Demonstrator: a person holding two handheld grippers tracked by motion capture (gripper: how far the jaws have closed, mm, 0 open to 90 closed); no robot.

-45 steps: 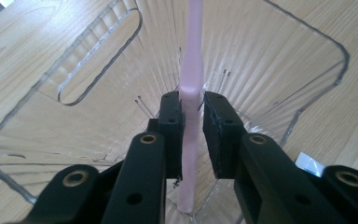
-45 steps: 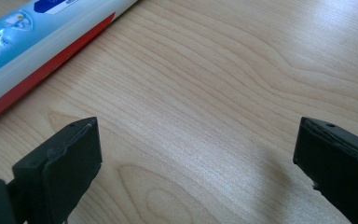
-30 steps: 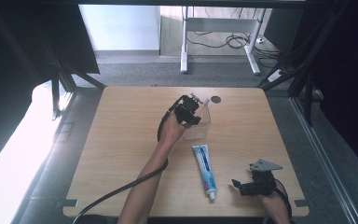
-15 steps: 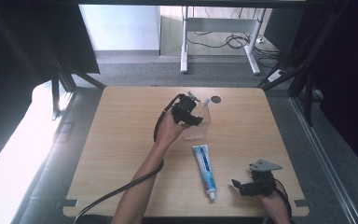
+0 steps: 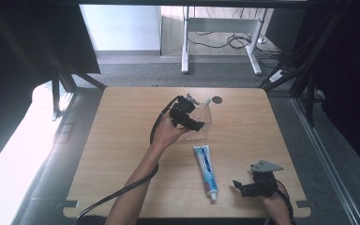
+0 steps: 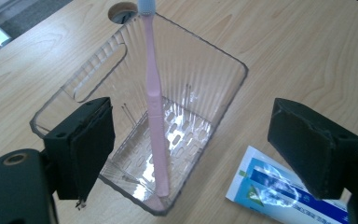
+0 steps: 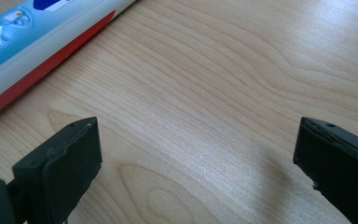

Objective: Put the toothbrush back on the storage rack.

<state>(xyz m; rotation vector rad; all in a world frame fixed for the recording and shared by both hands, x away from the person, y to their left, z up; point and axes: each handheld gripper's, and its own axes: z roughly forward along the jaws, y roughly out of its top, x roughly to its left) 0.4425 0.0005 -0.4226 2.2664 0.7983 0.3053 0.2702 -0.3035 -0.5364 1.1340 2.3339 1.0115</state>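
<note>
Pink plastic toothbrush is leaning upright inside the clear ribbed plastic bin, seemingly untouched. Left gripper is hanging above it, jaws just opened wide, nothing pinched. Right gripper is gaping open near the blue-and-white toothpaste tube.

- Left claw over the clear plastic bin at the far middle of the counter; its jaws have just been opening, nothing seen gripped.
- Toothbrush leans upright in the bin.
- Toothpaste tube lies flat, near side of the bin, apart from it.
- Right claw rests near the counter's near right edge, beside the tube's cap end, not touching.
</note>
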